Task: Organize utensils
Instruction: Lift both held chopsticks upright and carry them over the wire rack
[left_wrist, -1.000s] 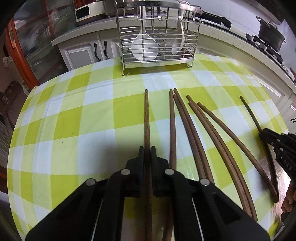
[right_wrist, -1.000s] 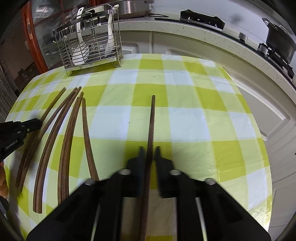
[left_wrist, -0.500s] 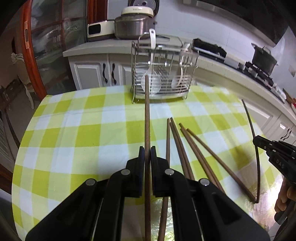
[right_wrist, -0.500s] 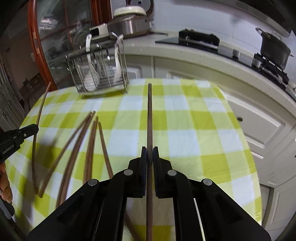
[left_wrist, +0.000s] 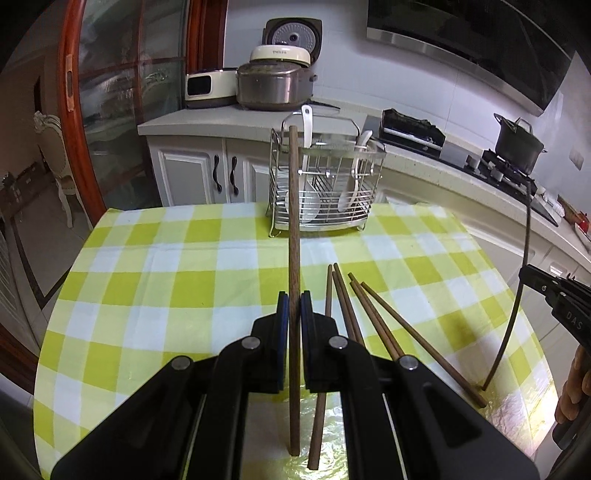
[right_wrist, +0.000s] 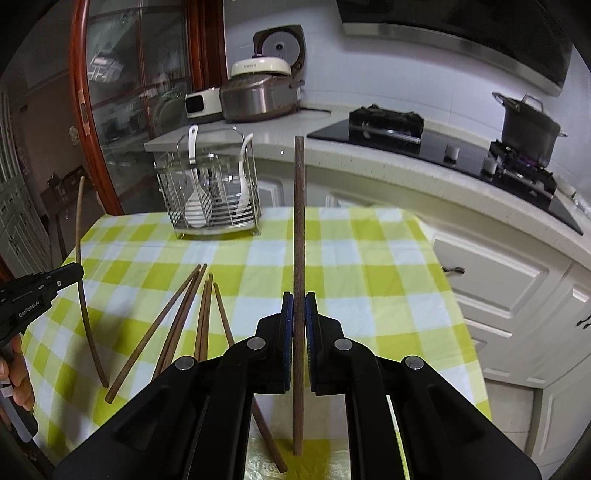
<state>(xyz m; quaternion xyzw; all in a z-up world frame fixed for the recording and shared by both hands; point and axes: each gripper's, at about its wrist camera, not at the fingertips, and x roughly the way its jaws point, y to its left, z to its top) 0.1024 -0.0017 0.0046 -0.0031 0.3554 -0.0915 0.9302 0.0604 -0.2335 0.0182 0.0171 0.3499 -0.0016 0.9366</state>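
In the left wrist view my left gripper (left_wrist: 294, 300) is shut on a brown wooden chopstick (left_wrist: 293, 221), held off the table and pointing towards the wire utensil rack (left_wrist: 364, 206). My right gripper (right_wrist: 299, 295) is shut on a second chopstick (right_wrist: 299, 221), also held in the air. Each gripper shows in the other's view: the right gripper (left_wrist: 526, 271) at the right edge, the left gripper (right_wrist: 79, 271) at the left edge. Several more chopsticks (left_wrist: 373, 317) (right_wrist: 173, 317) lie loose on the checked tablecloth (left_wrist: 147, 295). The rack (right_wrist: 243, 218) holds white spoons (right_wrist: 195, 210).
Behind the table runs a white counter (left_wrist: 207, 123) with rice cookers (left_wrist: 275, 86), a black hob and a dark pot (right_wrist: 528, 125). White cabinets (right_wrist: 498, 280) stand to the right. A red-framed glass door (left_wrist: 77, 110) is at the left. A person's fingers (right_wrist: 18, 384) hold the left gripper.
Both grippers have risen, each lifting its chopstick off the tablecloth. Both views have tilted up, so the rack and counter sit lower in frame and the loose chopsticks look farther off.
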